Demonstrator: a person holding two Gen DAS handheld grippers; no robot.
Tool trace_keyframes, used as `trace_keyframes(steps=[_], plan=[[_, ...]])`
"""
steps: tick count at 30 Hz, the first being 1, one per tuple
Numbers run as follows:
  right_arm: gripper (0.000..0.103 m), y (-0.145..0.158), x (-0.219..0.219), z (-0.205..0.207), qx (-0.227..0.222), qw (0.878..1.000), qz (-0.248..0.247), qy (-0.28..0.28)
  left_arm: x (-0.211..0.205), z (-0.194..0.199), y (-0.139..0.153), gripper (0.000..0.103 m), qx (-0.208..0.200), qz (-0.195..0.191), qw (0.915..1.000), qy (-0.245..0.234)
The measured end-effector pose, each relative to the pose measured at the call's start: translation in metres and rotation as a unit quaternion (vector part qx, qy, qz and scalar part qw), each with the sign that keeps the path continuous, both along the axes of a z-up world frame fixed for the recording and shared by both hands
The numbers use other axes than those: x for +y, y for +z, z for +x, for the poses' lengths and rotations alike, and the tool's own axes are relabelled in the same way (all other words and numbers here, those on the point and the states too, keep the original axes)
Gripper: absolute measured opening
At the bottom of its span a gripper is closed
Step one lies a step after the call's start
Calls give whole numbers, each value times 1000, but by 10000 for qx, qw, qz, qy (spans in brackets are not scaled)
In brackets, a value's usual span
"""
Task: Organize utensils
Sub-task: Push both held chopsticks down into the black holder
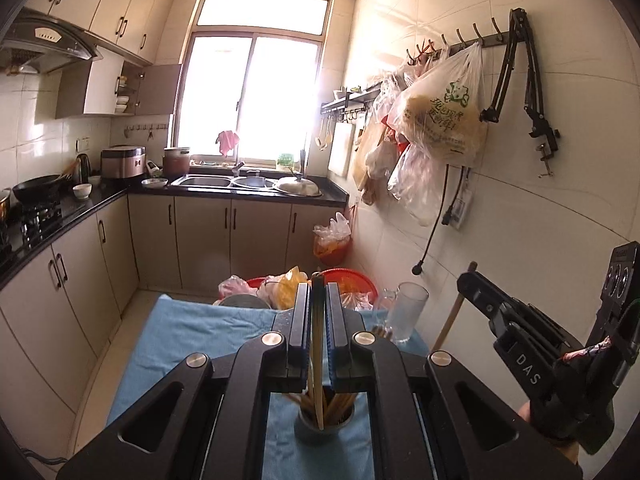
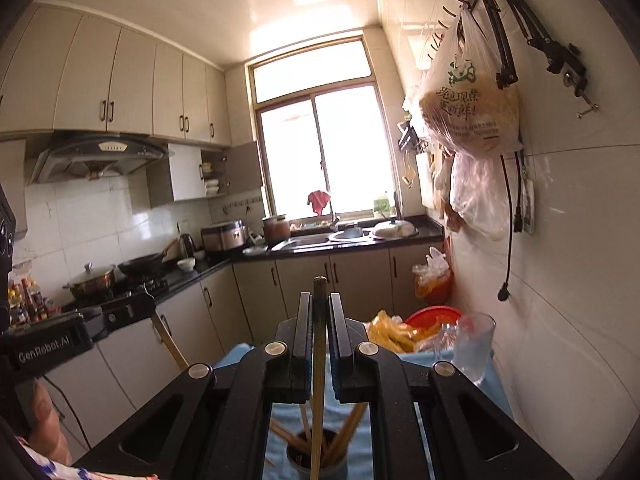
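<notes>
My left gripper (image 1: 318,292) is shut on one wooden chopstick (image 1: 317,360), which runs between the pads down toward a grey cup (image 1: 324,426) full of several chopsticks. My right gripper (image 2: 320,304) is likewise shut on a single chopstick (image 2: 319,364) above the same cup (image 2: 316,460). Both held sticks end at the cup's mouth; I cannot tell whether they are still inside it. Each gripper appears in the other's view: the right gripper (image 1: 468,282) with its stick (image 1: 450,318), and the left gripper (image 2: 146,302) with its stick (image 2: 170,344).
The cup stands on a blue cloth (image 1: 192,332) covering a small table. A clear glass mug (image 1: 406,312) sits at the far right corner by the tiled wall. Behind it are a red basin (image 1: 352,280) and plastic bags. Kitchen cabinets run along the left.
</notes>
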State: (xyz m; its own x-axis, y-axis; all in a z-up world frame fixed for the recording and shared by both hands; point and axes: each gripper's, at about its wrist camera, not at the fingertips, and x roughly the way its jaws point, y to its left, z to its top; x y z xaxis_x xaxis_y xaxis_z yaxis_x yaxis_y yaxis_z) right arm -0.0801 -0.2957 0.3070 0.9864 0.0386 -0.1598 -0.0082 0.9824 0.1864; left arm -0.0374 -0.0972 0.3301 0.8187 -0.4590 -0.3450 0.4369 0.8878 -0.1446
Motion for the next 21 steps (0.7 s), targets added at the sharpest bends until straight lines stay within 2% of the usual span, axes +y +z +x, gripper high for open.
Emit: trace_keyframes(steps=[5,11,16,21], plan=[[7,-5,-9,31,-3,9997,228,-27,-14,24,-4,6,11,28,10000,19],[7,-23,-16,58,89,9994,298,-139,-24,53,-24,6,275,-22,9996,-52],[7,-40,-18,68,230,9991,305,-168,-32,62,-41,6,378,67,9992,-83],[7,-59,-19,72,419,9983,380,-117,-41,56,-56,6,236,325,9992,-43]])
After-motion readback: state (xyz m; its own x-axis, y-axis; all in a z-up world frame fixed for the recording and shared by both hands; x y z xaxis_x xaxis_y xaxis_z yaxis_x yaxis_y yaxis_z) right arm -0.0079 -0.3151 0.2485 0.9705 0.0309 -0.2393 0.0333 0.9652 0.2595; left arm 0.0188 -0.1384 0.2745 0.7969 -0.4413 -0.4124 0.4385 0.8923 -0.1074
